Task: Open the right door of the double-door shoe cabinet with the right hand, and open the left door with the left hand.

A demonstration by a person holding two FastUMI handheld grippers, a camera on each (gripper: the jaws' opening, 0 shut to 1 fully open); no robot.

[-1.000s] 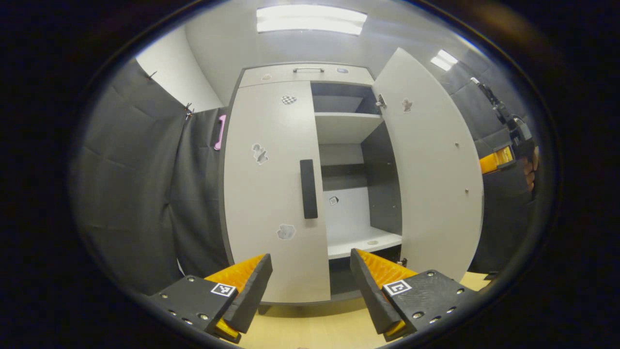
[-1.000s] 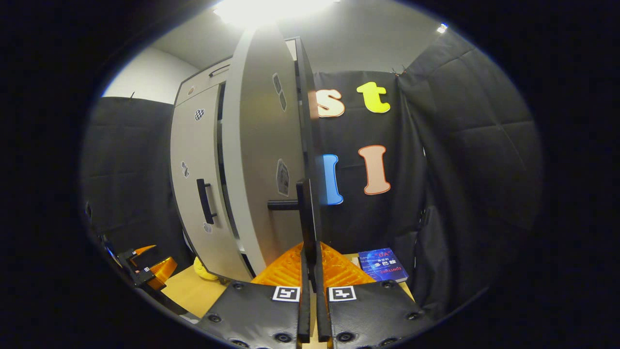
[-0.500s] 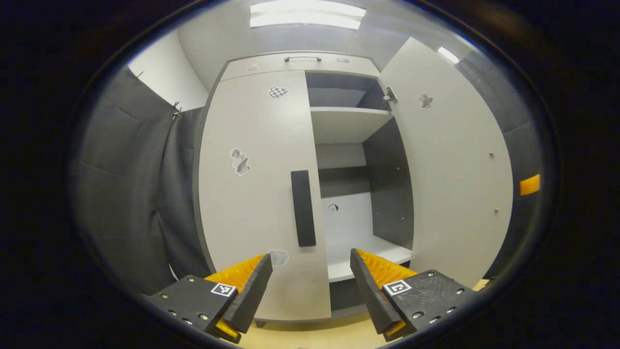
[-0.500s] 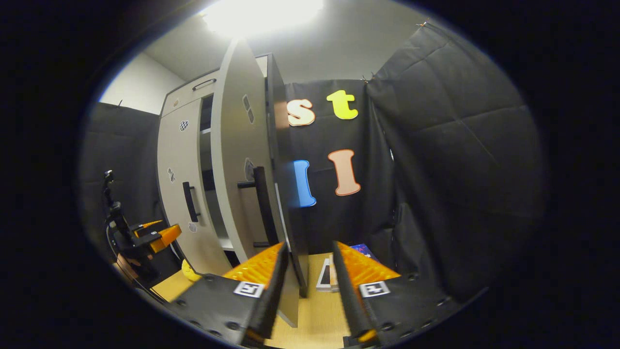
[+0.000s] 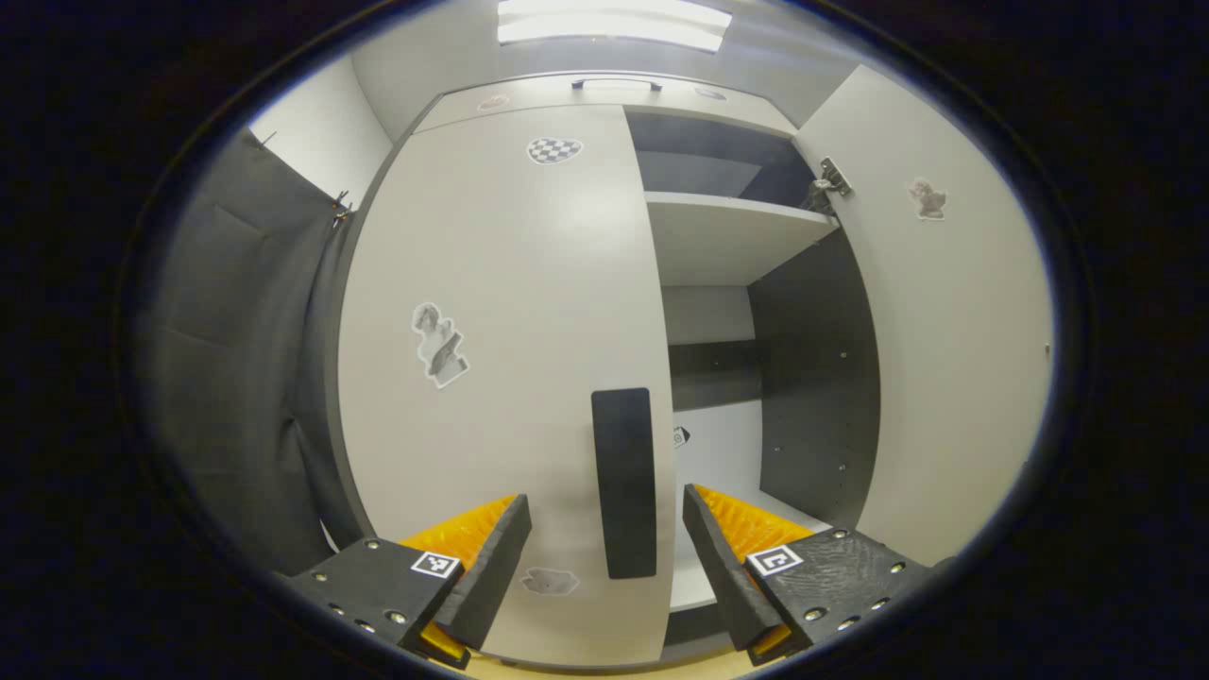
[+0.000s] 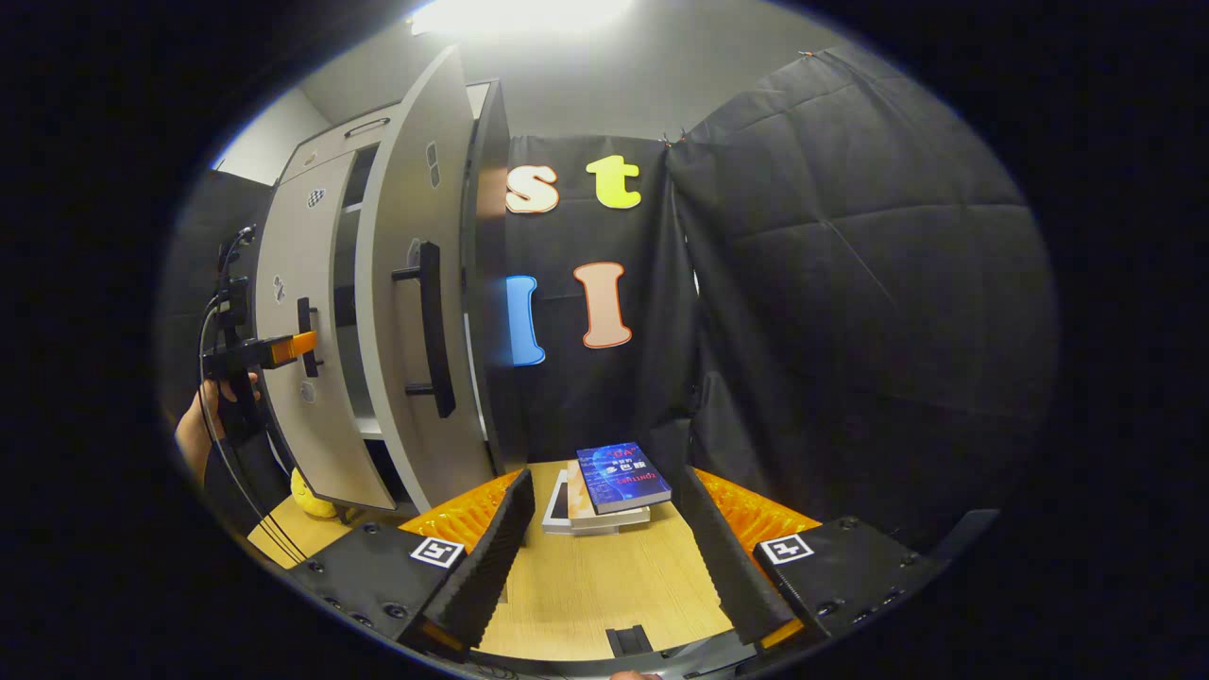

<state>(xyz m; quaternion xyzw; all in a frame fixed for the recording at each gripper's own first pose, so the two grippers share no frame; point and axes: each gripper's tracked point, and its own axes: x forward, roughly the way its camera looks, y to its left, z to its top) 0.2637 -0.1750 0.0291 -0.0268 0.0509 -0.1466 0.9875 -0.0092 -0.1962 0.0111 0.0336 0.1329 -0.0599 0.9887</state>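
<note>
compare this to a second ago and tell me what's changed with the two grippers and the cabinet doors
The right gripper has let go of the right door's handle, opened and drawn back. The left gripper has moved in toward the left door's handle, which now sits between its open fingers, ungrasped. The left door stays closed, the right door open.

Cabinet: tall pale grey double-door shoe cabinet (image 5: pixel 604 94) with dark grey inner walls, standing on a light wood floor.
Left door: flat pale grey panel (image 5: pixel 510 312), shut; small stickers scattered on its face.
Left handle: upright black bar (image 5: pixel 624 482) near the door's inner edge.
Right door: matching pale grey panel (image 6: pixel 406 283), swung wide open.
Right handle: upright black bar (image 6: pixel 432 326) on two short posts.
Interior: pale shelves (image 5: pixel 727 236), bare.
</note>
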